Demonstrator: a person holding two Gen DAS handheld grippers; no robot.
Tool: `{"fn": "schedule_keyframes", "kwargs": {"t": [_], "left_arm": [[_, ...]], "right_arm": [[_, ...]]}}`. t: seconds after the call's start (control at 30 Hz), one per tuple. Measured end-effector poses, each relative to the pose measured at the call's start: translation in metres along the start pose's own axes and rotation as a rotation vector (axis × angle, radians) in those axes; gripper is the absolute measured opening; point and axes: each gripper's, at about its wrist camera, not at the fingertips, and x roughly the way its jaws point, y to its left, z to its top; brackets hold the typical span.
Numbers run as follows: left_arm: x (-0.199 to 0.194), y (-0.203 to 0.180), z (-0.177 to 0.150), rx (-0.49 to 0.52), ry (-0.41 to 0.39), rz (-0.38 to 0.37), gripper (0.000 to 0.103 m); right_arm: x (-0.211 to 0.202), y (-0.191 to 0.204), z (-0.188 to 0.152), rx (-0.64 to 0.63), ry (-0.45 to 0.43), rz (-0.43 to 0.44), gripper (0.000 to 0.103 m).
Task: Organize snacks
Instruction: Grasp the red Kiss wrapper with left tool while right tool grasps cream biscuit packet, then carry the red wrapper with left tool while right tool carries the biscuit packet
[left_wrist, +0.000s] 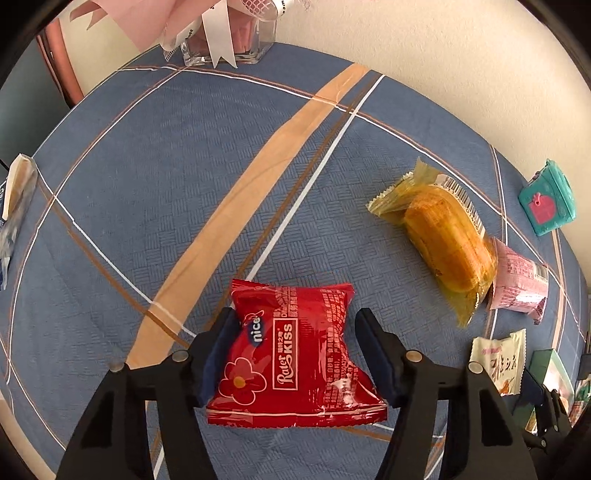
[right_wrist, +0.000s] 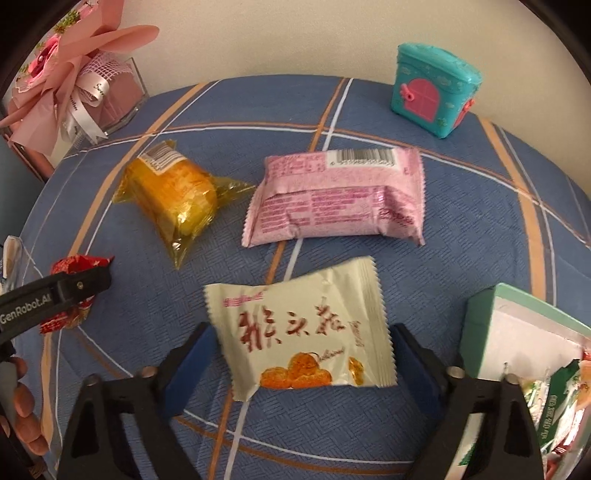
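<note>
The left gripper (left_wrist: 295, 350) points steeply down at the blue checked tablecloth (left_wrist: 184, 184) with a red snack packet (left_wrist: 295, 354) between its fingers. Both blue pads sit against the packet's pinched-in sides, so it is clamped on the packet. The packet lies flat, its long axis running straight ahead of the gripper, crimped ends near and far, its print reading sideways.

The right gripper (right_wrist: 299, 365) also points steeply down, with a cream snack packet (right_wrist: 299, 328) between its fingers. The right pad looks just at the packet's edge and the left pad just beside it; whether they press I cannot tell. This packet lies flat, its long axis across the gripper from finger to finger, slightly tilted, print upright to the camera.

Ahead of the right gripper lie a pink packet (right_wrist: 332, 195), long axis crosswise, and a yellow-wrapped cake (right_wrist: 173, 195), angled. A green box (right_wrist: 517, 325) of snacks stands to its right.
</note>
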Motion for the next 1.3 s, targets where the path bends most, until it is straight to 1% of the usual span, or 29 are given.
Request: {"fn": "schedule_keyframes", "kwargs": {"t": [0.03, 0.13, 0.17, 0.2, 0.3, 0.43, 0.57, 0.7, 0.87, 1.1, 1.3], "left_arm": [[0.0, 0.001, -0.001, 0.002, -0.014, 0.001, 0.066], [-0.001, 0.0, -0.001, 0.0, -0.006, 0.004, 0.064], [-0.002, -0.002, -0.002, 0.0, -0.004, 0.002, 0.064], [-0.003, -0.005, -0.001, 0.001, -0.002, 0.002, 0.063], [-0.007, -0.011, -0.003, 0.011, 0.002, 0.006, 0.063], [-0.018, -0.022, -0.009, 0.017, -0.004, 0.005, 0.062], [-0.033, -0.032, -0.012, 0.014, -0.013, -0.018, 0.062], [-0.052, -0.039, -0.018, 0.01, -0.035, -0.044, 0.062], [-0.07, -0.05, -0.037, 0.032, -0.053, -0.054, 0.062], [-0.091, -0.071, -0.066, 0.059, -0.07, -0.054, 0.062], [-0.106, -0.077, -0.09, 0.059, -0.09, -0.08, 0.062]], "right_arm": [[0.0, -0.001, 0.0, 0.008, -0.002, 0.006, 0.087], [-0.002, -0.005, 0.0, 0.025, -0.011, 0.009, 0.081], [-0.003, -0.006, 0.0, 0.027, -0.013, 0.01, 0.075], [-0.004, -0.007, 0.0, 0.031, -0.015, 0.002, 0.074], [-0.007, -0.012, -0.001, 0.043, -0.016, 0.013, 0.071], [-0.014, -0.015, -0.006, 0.052, -0.014, 0.025, 0.063], [-0.018, -0.02, -0.01, 0.066, -0.005, 0.027, 0.057], [-0.029, -0.027, -0.016, 0.096, 0.001, 0.04, 0.057], [-0.06, -0.034, -0.028, 0.119, -0.017, 0.06, 0.057], [-0.097, -0.043, -0.048, 0.14, -0.039, 0.054, 0.057], [-0.13, -0.053, -0.072, 0.142, -0.063, 0.047, 0.057]]}}
